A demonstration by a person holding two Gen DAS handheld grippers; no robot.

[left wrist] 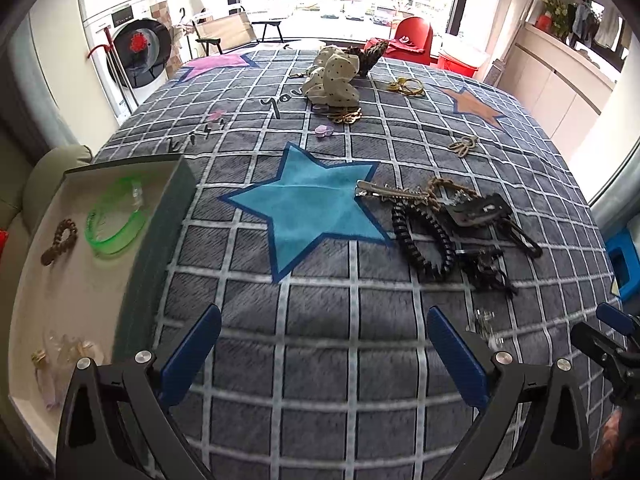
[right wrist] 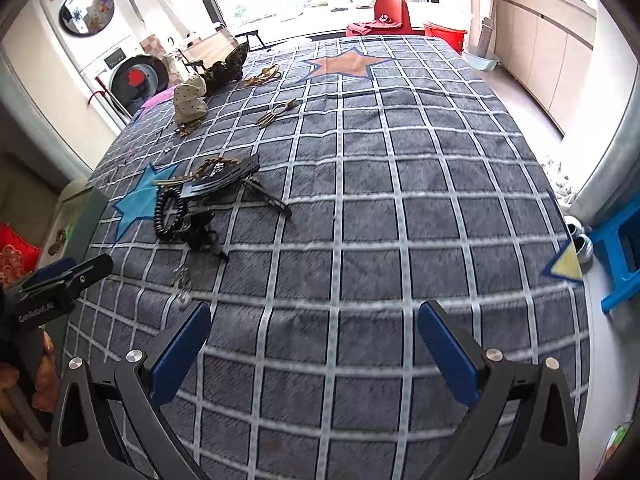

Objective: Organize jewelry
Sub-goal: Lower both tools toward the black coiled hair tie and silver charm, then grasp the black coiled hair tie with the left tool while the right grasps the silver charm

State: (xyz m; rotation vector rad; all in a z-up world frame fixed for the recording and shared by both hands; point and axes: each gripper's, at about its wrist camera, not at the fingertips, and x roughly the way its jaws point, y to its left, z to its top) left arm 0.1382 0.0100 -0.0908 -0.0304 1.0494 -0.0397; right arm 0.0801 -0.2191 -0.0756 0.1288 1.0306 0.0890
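Note:
My left gripper (left wrist: 324,320) is open and empty above the grey checked cloth. A white-lined box (left wrist: 60,280) at its left holds a green bangle (left wrist: 116,220), a brown hair tie (left wrist: 60,240) and small pale pieces (left wrist: 64,356). A pile of black hair clips and a coil tie (left wrist: 448,224) lies right of the blue star (left wrist: 312,204); it also shows in the right wrist view (right wrist: 200,200). A clear beaded piece (left wrist: 486,326) lies by the left gripper's right finger. My right gripper (right wrist: 314,316) is open and empty.
A dotted cream scrunchie (left wrist: 332,80), gold chain (left wrist: 348,116), yellow ties (left wrist: 406,86) and a beige knot (left wrist: 464,146) lie farther back. A washing machine (left wrist: 132,48) stands at the left, a blue stool (right wrist: 616,256) at the right.

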